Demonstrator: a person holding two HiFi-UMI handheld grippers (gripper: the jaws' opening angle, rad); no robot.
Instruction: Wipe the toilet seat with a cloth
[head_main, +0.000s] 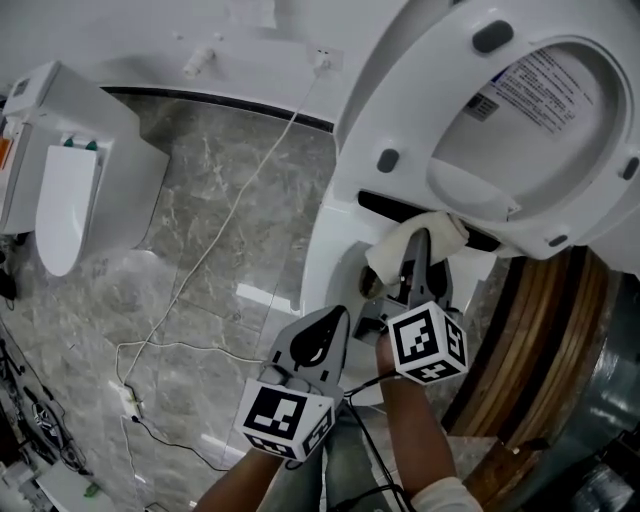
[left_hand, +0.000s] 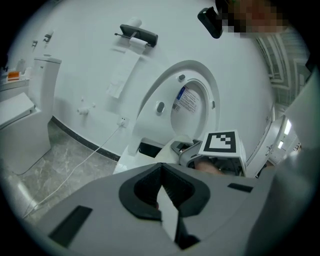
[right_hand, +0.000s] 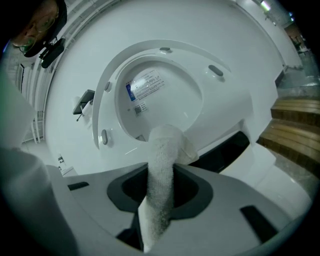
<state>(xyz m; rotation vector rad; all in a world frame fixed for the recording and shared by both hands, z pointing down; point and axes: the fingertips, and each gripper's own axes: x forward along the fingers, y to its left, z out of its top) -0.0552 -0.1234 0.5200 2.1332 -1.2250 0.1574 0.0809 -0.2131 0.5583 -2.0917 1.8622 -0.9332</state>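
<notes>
Right gripper view puts the right gripper (right_hand: 159, 215) plainly before us: its jaws are clamped on the white cloth (right_hand: 164, 150), which runs up between them as a thick rolled strip and sticks out past the tips. We judge it is gripped that way so that the padded end, not the hard jaws, meets the porcelain.

That free end lies at the lower inner edge of the raised toilet seat (right_hand: 222, 100), close to the hinge. It seems to touch there, though we cannot be sure of contact. The seat stands up with its underside and dark bumpers facing us, and the labelled lid (right_hand: 150, 87) shows through its opening. This upright pose exposes the underside for wiping.

In the left gripper view, the left gripper (left_hand: 167, 220) has its jaws closed together with nothing between them. It sits just beside and behind the right one, whose marker cube (left_hand: 221, 142) shows ahead of it. We take this to mean it is kept out of the way.

Further out, the head view shows the bowl rim (head_main: 335, 250), a white cable (head_main: 220, 230) trailing across the marble floor (head_main: 230, 180), and a second toilet (head_main: 70, 190) well apart on the left.
</notes>
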